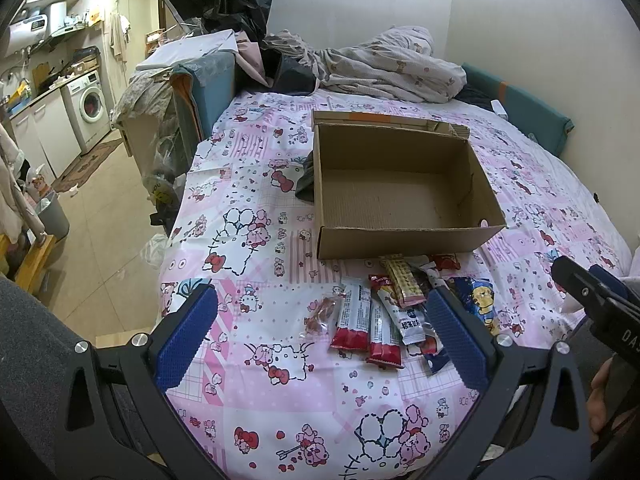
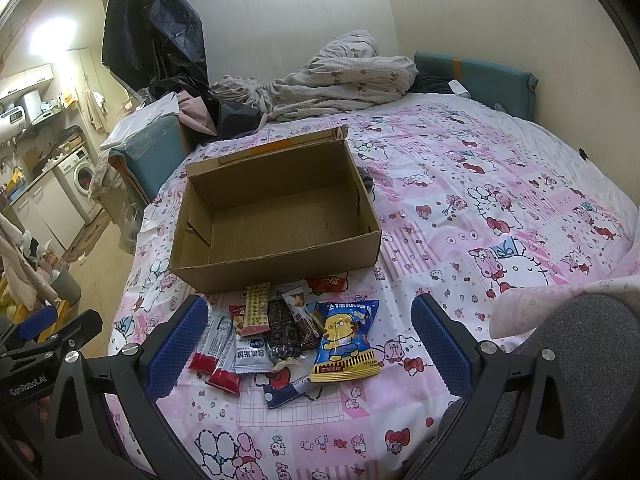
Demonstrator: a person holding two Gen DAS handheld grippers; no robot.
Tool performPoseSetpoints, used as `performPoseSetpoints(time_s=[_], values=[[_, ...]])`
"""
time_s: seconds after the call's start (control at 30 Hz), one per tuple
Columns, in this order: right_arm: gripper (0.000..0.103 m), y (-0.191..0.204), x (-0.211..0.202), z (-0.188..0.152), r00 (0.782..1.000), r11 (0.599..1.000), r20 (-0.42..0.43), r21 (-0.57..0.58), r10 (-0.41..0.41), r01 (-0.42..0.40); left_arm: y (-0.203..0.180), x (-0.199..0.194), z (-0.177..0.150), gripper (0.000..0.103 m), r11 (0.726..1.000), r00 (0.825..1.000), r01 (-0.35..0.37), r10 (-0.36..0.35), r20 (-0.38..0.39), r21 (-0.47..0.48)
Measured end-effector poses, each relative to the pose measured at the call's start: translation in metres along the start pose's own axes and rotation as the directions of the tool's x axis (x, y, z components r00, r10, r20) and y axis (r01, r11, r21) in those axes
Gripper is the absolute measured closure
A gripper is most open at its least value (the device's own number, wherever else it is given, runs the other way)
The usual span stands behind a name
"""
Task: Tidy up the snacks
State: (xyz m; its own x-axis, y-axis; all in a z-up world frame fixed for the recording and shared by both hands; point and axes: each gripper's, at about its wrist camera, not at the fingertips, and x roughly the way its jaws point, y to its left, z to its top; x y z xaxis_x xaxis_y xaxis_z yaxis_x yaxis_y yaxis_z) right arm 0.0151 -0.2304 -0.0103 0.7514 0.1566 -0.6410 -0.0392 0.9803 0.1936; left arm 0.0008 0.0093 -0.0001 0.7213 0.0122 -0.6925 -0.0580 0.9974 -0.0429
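An open, empty cardboard box (image 1: 400,236) (image 2: 280,266) sits on a pink cartoon-print bedsheet. A pile of snack packets lies just in front of it: red-and-white stick packs (image 1: 352,316) (image 2: 212,346), a pink wafer bar (image 1: 404,280) (image 2: 256,308), a dark bar (image 2: 282,328), a blue pouch with a yellow cartoon animal (image 1: 480,300) (image 2: 346,340) and a clear-wrapped brown snack (image 1: 320,314). My left gripper (image 1: 324,336) hangs open above the left of the pile. My right gripper (image 2: 308,344) is open too, its blue pads (image 2: 172,348) straddling the pile. Neither holds anything.
A crumpled duvet (image 1: 384,64) (image 2: 340,76) lies at the far end of the bed beside a teal headboard (image 2: 480,76). A dark cloth (image 1: 306,180) pokes out beside the box. Left of the bed stand a covered teal unit (image 1: 200,88), a bin (image 1: 54,214) and a washing machine (image 1: 90,106).
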Motion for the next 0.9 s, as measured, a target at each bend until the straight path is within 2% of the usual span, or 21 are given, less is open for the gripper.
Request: performPoseSetpoints(time_s=[0.77, 0.9], values=[[0.000, 0.001, 0.001, 0.001, 1.000, 1.000, -0.010, -0.003, 0.004, -0.005, 0.003, 0.002, 0.002, 0.000, 1.000, 1.000, 0.025, -0.025, -0.007, -0.015], [0.000, -0.003, 0.008, 0.013, 0.997, 0.998, -0.059, 0.016, 0.059, -0.058, 0.001, 0.009, 0.019, 0.000, 0.999, 0.999, 0.031, -0.031, -0.038, 0.009]])
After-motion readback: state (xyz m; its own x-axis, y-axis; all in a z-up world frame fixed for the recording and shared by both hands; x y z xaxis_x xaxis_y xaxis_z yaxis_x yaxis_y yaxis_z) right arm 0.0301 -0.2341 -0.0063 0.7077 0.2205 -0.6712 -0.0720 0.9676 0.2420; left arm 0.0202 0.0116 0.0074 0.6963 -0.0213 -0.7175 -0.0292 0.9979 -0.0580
